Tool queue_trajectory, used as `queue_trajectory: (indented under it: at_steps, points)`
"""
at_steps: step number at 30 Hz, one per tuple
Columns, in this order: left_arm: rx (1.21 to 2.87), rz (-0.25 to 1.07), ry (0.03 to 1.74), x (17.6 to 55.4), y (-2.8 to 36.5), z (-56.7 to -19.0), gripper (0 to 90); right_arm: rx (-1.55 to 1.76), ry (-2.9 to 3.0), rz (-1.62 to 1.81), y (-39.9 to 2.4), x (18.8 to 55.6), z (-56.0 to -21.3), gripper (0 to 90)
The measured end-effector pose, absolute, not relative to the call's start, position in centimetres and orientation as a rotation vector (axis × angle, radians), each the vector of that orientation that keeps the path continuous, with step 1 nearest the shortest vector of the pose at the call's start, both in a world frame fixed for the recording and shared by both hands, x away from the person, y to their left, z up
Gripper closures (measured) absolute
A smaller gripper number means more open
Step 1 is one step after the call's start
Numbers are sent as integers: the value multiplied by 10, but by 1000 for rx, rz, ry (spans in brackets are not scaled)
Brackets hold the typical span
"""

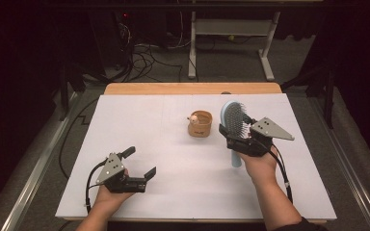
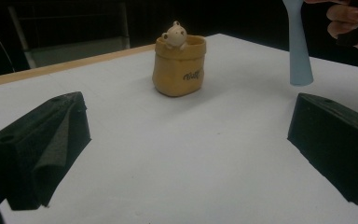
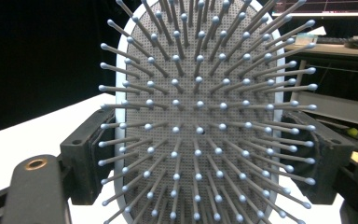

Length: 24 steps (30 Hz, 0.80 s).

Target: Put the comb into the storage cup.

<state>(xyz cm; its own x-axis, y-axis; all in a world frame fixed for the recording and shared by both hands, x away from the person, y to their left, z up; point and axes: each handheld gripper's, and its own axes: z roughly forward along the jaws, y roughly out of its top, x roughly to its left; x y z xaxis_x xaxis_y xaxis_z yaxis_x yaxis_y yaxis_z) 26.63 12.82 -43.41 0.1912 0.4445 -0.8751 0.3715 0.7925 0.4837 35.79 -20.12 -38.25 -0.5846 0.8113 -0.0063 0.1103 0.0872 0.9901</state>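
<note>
Left claw point(image 1: 141, 162) sits low over the surface point(image 1: 173, 192) near its near-left corner, jaws wide apart, nothing between them. In the left gripper view both black jaws frame bare white surface point(image 2: 182, 163), with the pot point(image 2: 178, 66) beyond them.

Right claw point(image 1: 232, 135) is toward the right side of the surface, about mid-depth, clamped on the brush point(image 1: 234, 121) at the sides of its head. Brush is upright, light blue, bristles facing the claw's camera, handle pointing down toward the near edge. Handle tip seems just off the surface in the left gripper view point(image 2: 299, 51). In the right gripper view the bristle pad point(image 3: 200, 116) stands between the jaws.

Pot point(image 1: 200, 123) stands past centre, just left of the brush, apart from it. Tan, sack-shaped, small bear figure point(image 2: 175, 35) on its rim.
</note>
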Motion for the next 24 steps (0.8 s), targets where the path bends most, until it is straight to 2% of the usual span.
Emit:
queue_trajectory:
  at_steps: [24]
  points:
    - [732, 70, 1407, 268, 135, -441, 1, 873, 1797, 1557, -161, 395, -372, 206]
